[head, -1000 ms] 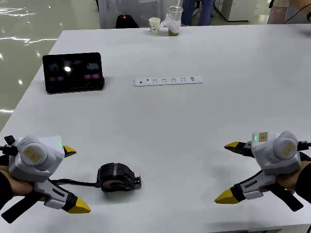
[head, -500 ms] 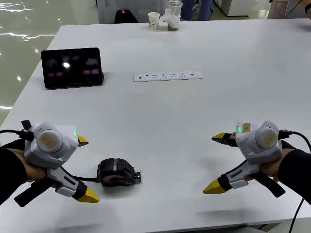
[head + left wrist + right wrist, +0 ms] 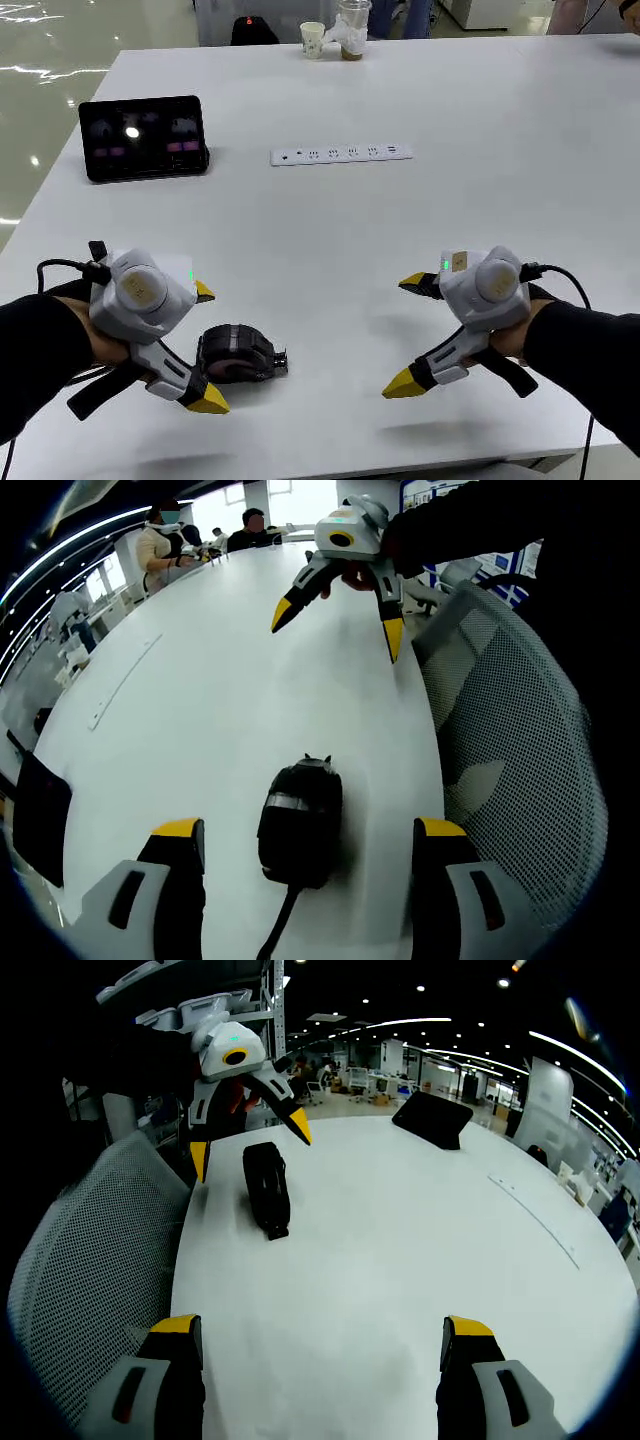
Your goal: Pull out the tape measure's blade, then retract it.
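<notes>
- Sitting far across the table [image 3: 450,150], paper cup [image 3: 313,38] and plastic cup [image 3: 351,25], contents unclear.
- Tape measure [image 3: 238,354] near left, lying left-right, blade tip rightward, between left gripper's [image 3: 207,346] spread jaws.
- Right gripper [image 3: 406,332] gapes too.

Grey-white left claw [image 3: 206,347] and right claw [image 3: 404,332], yellow-tipped black jaws, green lights [image 3: 445,265], black cables [image 3: 60,265], black sleeves [image 3: 30,350]
</notes>
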Demonstrator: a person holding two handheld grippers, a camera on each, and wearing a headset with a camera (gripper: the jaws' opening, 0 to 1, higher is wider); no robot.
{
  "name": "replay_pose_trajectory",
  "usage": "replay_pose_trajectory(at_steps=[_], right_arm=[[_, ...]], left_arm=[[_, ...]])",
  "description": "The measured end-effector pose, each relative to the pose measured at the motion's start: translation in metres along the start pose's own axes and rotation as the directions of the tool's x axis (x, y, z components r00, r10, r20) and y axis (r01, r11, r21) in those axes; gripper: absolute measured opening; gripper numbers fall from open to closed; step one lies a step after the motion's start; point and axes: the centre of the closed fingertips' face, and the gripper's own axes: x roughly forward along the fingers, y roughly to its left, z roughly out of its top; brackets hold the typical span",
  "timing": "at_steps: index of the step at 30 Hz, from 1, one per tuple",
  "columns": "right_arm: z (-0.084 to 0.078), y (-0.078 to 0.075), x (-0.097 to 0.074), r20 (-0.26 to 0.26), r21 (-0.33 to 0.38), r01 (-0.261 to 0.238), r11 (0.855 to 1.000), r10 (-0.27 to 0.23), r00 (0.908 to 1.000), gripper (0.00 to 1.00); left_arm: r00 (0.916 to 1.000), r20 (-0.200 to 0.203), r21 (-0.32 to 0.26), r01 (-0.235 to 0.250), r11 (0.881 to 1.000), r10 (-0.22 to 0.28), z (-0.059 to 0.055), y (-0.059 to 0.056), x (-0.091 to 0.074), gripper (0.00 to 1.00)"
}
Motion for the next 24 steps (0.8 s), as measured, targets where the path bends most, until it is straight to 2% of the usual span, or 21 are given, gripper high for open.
replay_pose_trajectory(at_steps=[10,19,24], right_arm=[[0.024,0.011,0.026,0.028,-0.007,-0.039,0.999,0.04,0.9988,0.99],[0.038,0.016,0.045,0.026,-0.025,-0.067,0.997,0.068,0.9973,0.99],[0.043,0.02,0.053,0.026,-0.034,-0.085,0.996,0.086,0.996,0.99]], left_arm=[[0.9989,-0.046,0.028,0.0,1.0,0.002,-0.002,0.006,0.014,0.73],[0.999,-0.043,0.005,-0.014,1.0,0.015,-0.001,0.01,0.018,0.52],[0.9983,-0.057,0.009,-0.014,1.0,0.014,-0.004,0.009,0.02,0.48]])
